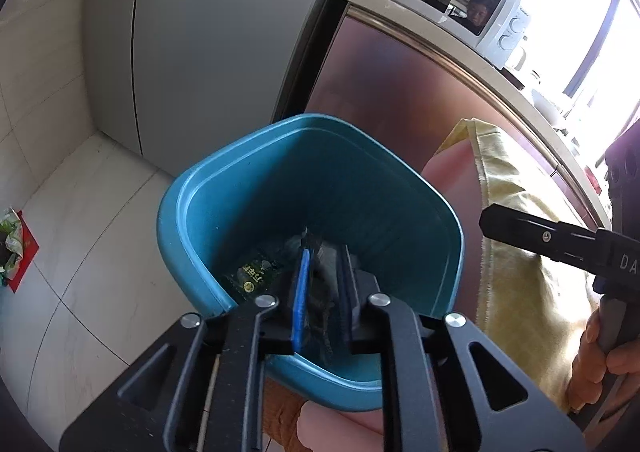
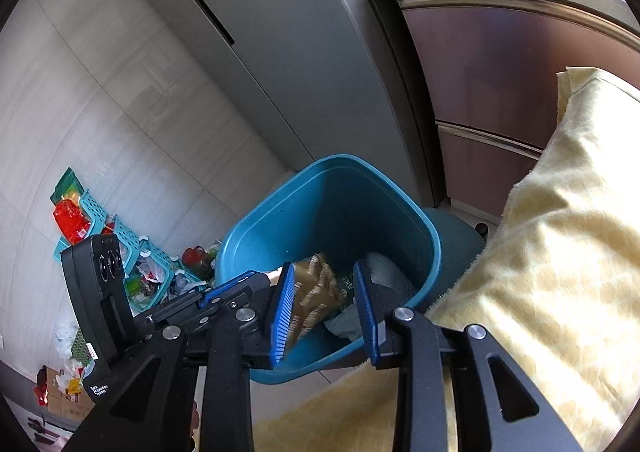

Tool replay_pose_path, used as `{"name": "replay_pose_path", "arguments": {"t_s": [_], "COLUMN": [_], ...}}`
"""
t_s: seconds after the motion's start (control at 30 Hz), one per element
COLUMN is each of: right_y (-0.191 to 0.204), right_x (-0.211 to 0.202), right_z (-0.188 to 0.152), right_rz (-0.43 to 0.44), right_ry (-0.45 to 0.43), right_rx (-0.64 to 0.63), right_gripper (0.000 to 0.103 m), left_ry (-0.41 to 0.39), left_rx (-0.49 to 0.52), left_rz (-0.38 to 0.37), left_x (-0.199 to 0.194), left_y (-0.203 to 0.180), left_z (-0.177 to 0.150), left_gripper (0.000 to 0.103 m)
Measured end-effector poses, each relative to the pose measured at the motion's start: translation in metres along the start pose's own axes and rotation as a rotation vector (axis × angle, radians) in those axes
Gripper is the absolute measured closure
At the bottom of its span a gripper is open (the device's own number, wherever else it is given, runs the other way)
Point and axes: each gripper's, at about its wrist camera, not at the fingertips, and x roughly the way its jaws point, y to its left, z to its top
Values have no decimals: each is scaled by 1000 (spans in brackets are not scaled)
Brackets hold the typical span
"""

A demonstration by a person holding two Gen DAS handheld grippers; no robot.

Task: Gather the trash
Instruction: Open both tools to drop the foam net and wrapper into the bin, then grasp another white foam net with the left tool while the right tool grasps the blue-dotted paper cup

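The left claw (image 1: 324,284) is narrowed on a dark crumpled wrapper (image 1: 320,292), held over the open mouth of the blue bin (image 1: 192,219), which sits on the floor beside the fridge (image 1: 200,51). The bin already holds a green packet (image 1: 256,276) and other scraps. In the right wrist view the right claw (image 2: 324,308) stands wide with nothing between its pads; it looks over the bin's near rim at a brown wrapper (image 2: 316,300) and pale crumpled paper (image 2: 384,276) inside. The likeliest slip, I judge, is at the release: the wrapper is light and crinkled, so it may cling to a blue pad (image 1: 301,292) or unfold and catch on the rim instead of dropping clear. The bin looks tilted toward the cameras, though the fisheye may exaggerate this; if the left claw pushes on the near wall, the bin could tip or slide on the smooth tiles and spill what is collected. The two claws are close together near the rim, so a hasty move could knock one against the other. More litter and teal baskets (image 2: 104,219) lie on the floor (image 2: 80,111) well apart from the bin, so the task looks far from finished.
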Motion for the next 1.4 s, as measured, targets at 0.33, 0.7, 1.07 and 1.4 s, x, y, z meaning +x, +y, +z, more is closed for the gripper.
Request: {"name": "replay_pose_path", "arguments": {"t_s": [0.33, 0.7, 1.07, 1.4], "right_y": [0, -24, -84, -132], "right_x": [-50, -158, -256, -330], "right_z": [-24, -71, -146, -213], "right_rz": [29, -43, -228, -371], "right_ry": [-64, -241, -371, -489], "right_rx": [-40, -34, 114, 280], "right_gripper": [72, 67, 66, 62], "left_ry": [-56, -103, -13, 83], "left_rx": [71, 304, 560, 670], "left_rz": [-12, -238, -434, -467], "left_x": [-26, -67, -55, -18], "left_y": [-24, -128, -264, -345], "left_z": [1, -15, -51, -76], "left_gripper": [79, 60, 44, 34]}}
